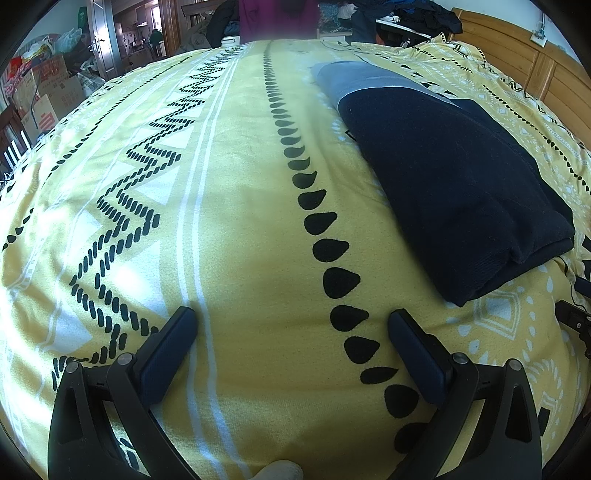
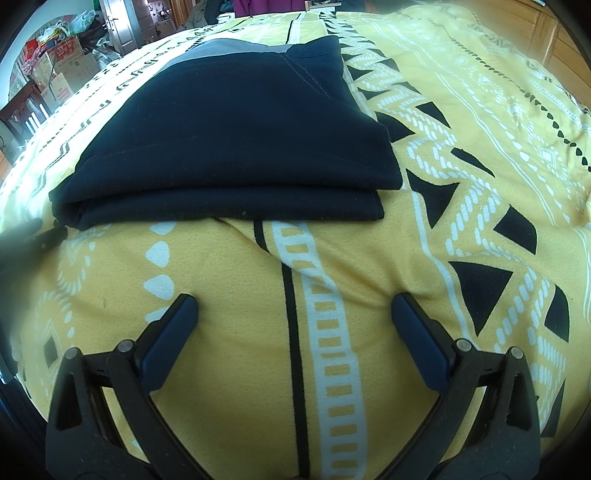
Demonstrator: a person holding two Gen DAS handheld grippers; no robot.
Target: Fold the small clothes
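A dark navy garment (image 1: 454, 184) with a grey-blue part at its far end lies folded in a flat stack on the yellow patterned bedspread (image 1: 240, 221). In the right wrist view the same navy garment (image 2: 236, 140) lies straight ahead, its folded edge towards me. My left gripper (image 1: 291, 317) is open over bare bedspread, to the left of the garment, holding nothing. My right gripper (image 2: 295, 304) is open too, just short of the garment's near edge, with only bedspread (image 2: 443, 221) between its fingers.
A wooden headboard (image 1: 517, 59) runs along the bed's far right. Dark clothes (image 1: 417, 14) are heaped beyond the bed. Cardboard boxes (image 1: 48, 92) and bags crowd the floor at the left by a door. A person in a purple top (image 1: 277, 18) stands at the bed's far end.
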